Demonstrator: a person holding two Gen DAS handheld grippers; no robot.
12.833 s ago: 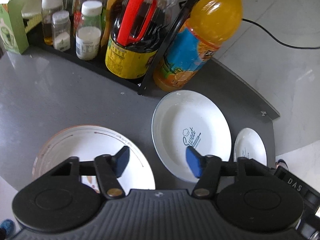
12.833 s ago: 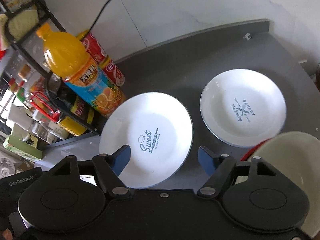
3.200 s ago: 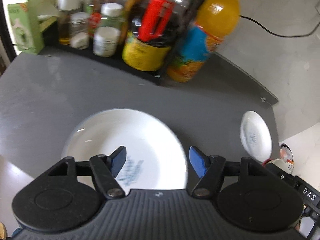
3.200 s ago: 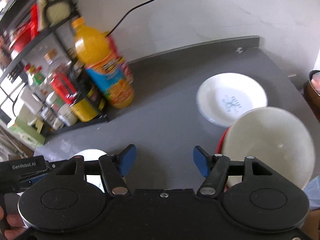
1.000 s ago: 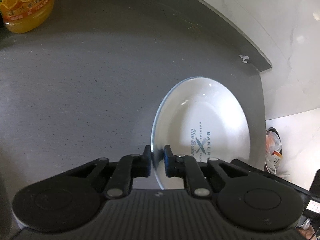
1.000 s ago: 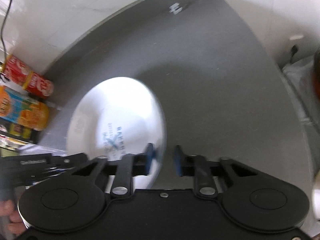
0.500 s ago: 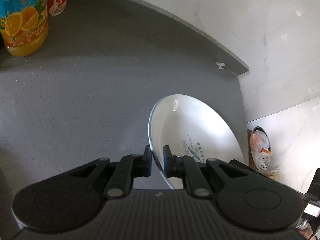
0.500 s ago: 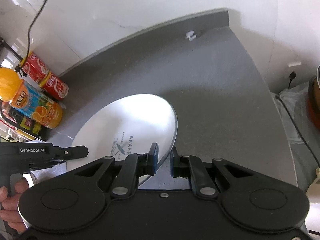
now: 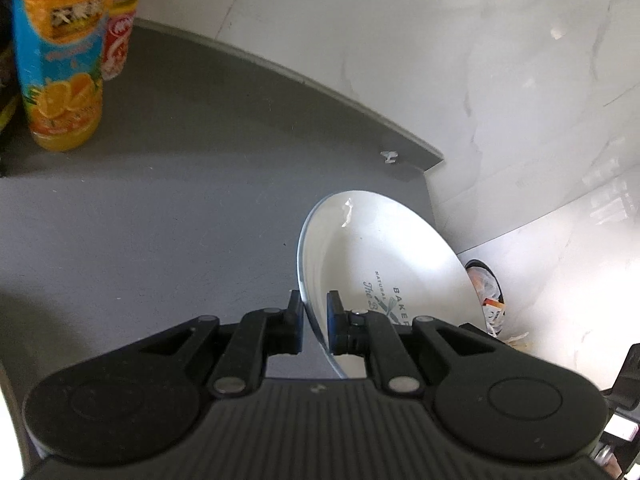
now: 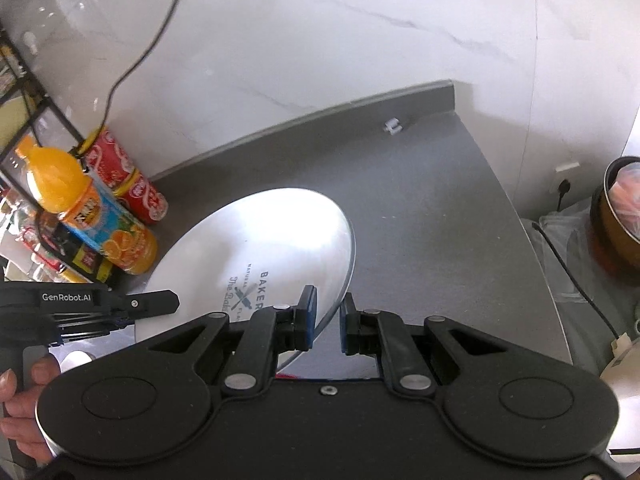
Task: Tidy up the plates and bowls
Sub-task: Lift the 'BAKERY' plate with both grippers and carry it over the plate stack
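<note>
A white plate (image 9: 384, 264) with "Bakery" printed on it hangs tilted above the grey counter (image 9: 160, 208), held from both sides. My left gripper (image 9: 314, 312) is shut on its left rim. In the right wrist view the same plate (image 10: 260, 248) fills the middle, and my right gripper (image 10: 328, 314) is shut on its right rim. A hand (image 10: 24, 384) holds the left tool at the lower left of that view. No other plates or bowls show in either view.
An orange juice bottle (image 9: 60, 60) and red cans (image 9: 120, 40) stand at the counter's back left, beside a black wire rack (image 10: 28, 76). A small white clip (image 10: 393, 126) sits near the back corner. Past the counter's right edge stands a dark pot (image 10: 620, 216).
Within the last second the right gripper shut on the plate's rim. Both grippers have lifted the plate off the counter, and it now hangs higher and more tilted.
</note>
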